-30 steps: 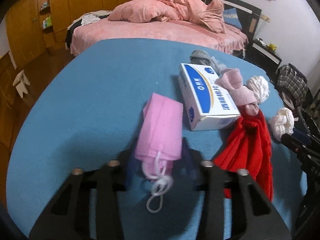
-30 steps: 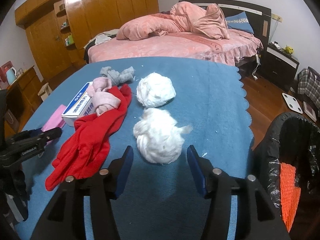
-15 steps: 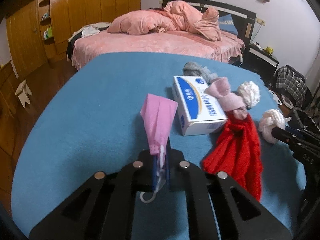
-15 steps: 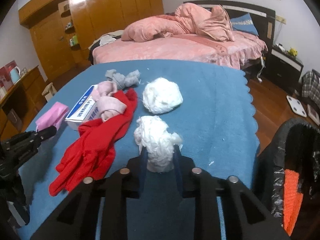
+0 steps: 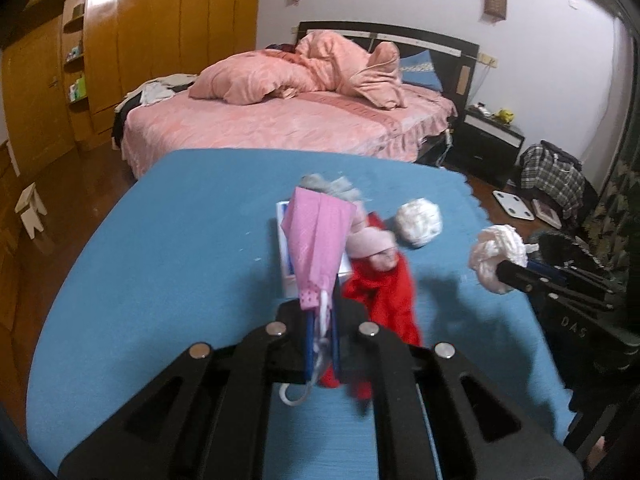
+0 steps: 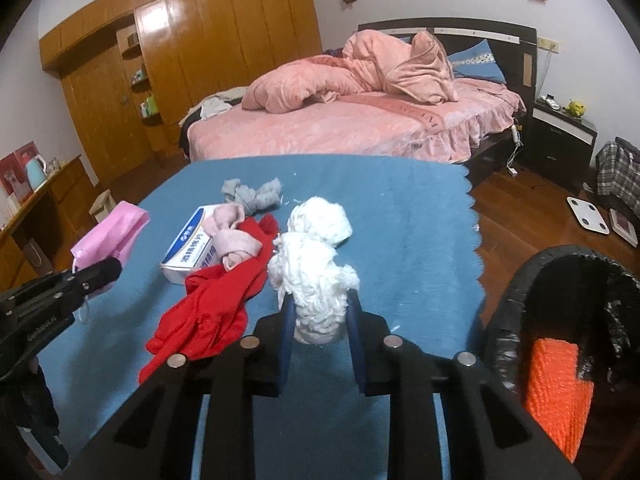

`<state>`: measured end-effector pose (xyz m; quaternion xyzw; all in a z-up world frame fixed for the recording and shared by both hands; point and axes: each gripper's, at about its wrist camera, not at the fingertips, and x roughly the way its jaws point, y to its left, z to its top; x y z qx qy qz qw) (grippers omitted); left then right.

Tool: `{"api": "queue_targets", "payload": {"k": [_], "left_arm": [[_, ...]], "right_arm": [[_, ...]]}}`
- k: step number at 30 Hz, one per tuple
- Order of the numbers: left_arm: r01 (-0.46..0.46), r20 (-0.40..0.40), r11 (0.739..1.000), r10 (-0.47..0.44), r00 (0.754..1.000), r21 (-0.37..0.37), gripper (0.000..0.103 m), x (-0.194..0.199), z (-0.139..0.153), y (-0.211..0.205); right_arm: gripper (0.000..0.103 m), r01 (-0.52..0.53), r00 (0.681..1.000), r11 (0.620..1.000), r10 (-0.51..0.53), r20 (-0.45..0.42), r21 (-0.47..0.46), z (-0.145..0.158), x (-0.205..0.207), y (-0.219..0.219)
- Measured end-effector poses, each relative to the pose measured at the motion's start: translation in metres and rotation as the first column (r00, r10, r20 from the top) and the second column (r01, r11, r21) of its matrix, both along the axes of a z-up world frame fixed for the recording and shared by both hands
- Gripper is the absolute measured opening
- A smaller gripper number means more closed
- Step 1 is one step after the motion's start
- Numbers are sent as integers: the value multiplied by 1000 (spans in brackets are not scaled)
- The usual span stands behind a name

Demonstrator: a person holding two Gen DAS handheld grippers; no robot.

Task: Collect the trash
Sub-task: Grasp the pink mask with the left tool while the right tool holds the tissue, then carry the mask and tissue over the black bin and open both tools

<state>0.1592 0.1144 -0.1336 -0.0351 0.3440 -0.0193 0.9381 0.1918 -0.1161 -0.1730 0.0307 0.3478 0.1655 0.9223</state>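
Note:
My left gripper (image 5: 322,322) is shut on a pink face mask (image 5: 316,240) and holds it above the blue tablecloth (image 5: 180,248); it also shows in the right wrist view (image 6: 110,232). My right gripper (image 6: 318,320) is shut on a white tissue wad (image 6: 314,280), lifted off the cloth; it also shows in the left wrist view (image 5: 496,258). A second white wad (image 6: 320,220) lies on the table. A black-lined trash bin (image 6: 568,320) with an orange item inside stands at the right.
On the table lie a red cloth (image 6: 216,304), a white and blue box (image 6: 188,248), pink socks (image 6: 232,236) and grey socks (image 6: 252,196). A pink bed (image 6: 352,120), a nightstand (image 6: 560,136) and a wooden wardrobe (image 6: 180,60) stand behind.
Both grippers closed on their items and lifted them: the left took the pink mask, the right took the near white wad. Both now hold them higher above the table.

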Motion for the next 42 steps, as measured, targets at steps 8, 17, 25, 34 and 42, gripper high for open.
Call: {"api": "queue_targets", "payload": {"k": [8,17,25,34,42], "left_arm": [[86,39,996,-85,996,-28,6,0,17,-44],[193,71,979,-189,979,-56,6,1,28,-99],[300,109,952,-292,950,-65,6,-3,36,-152],[405,108,911,-397,912,-76,6,4,33,-204],[481,97,873,-473,876,-86,6,11,26,-253]], "right_arm": [[25,58,998,998,-59,36,20,22,-22,-37],[25,156,985,987,-158,67,32,38,-47,-90],[25,259,962,965,-260,85,32,45,-64,-138],[25,369,926,929,-370,81,17,43,-83,-197],[25,443,894,896,-442,70,2,35,-94,-240]]}}
